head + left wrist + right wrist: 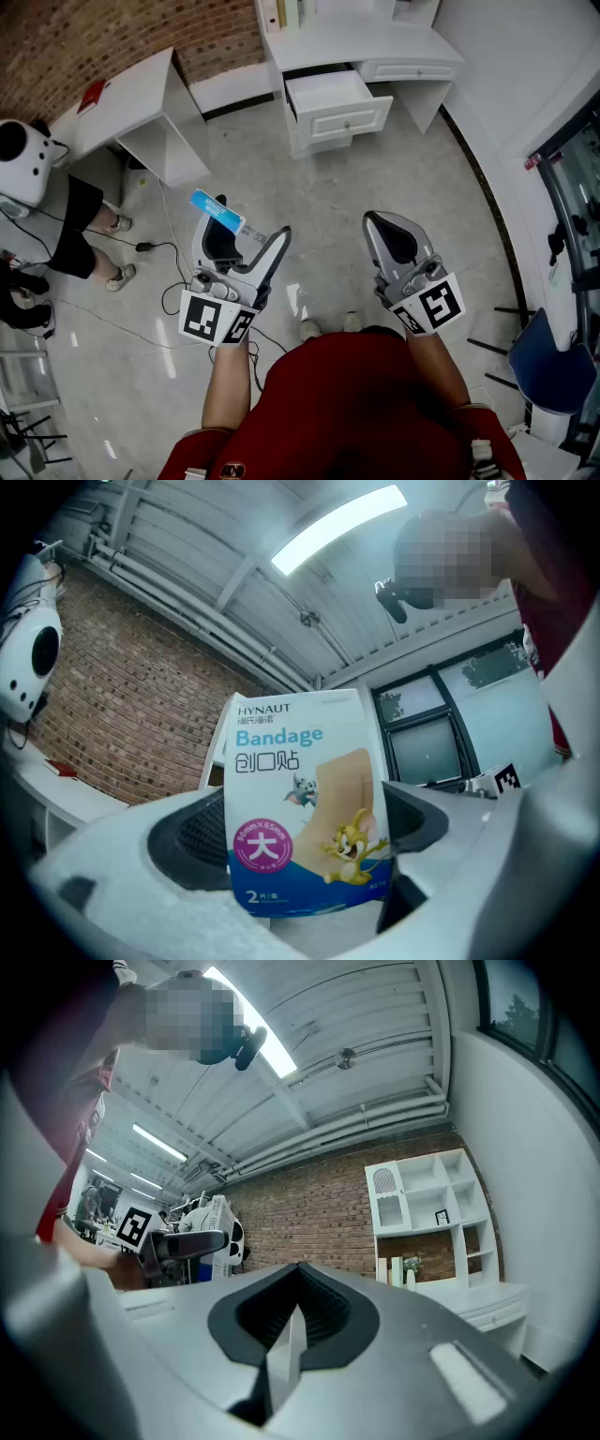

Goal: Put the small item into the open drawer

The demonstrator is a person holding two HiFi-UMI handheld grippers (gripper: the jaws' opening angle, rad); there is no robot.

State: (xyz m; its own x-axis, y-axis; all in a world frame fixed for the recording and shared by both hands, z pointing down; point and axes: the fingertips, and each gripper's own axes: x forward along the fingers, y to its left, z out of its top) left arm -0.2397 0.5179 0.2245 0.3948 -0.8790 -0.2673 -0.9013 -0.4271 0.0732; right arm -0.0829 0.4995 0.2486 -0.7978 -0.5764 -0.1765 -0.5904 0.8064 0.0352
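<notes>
You're mid-carry: your left gripper (248, 220) clamps the bandage packet (305, 808) across its width, while the right gripper (377, 221) is closed and empty. Next, bring the packet over the open drawer (323, 92) below the desk's (356, 42) front edge, still well ahead.

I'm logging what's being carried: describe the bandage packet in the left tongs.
The bandage packet is a flat, glossy sachet, white above and blue at the bottom, printed "Bandage" with a cartoon cat and mouse, a tan plaster and a magenta circle. It stands upright, face to the camera, clamped by its side edges between the left tongs.
</notes>
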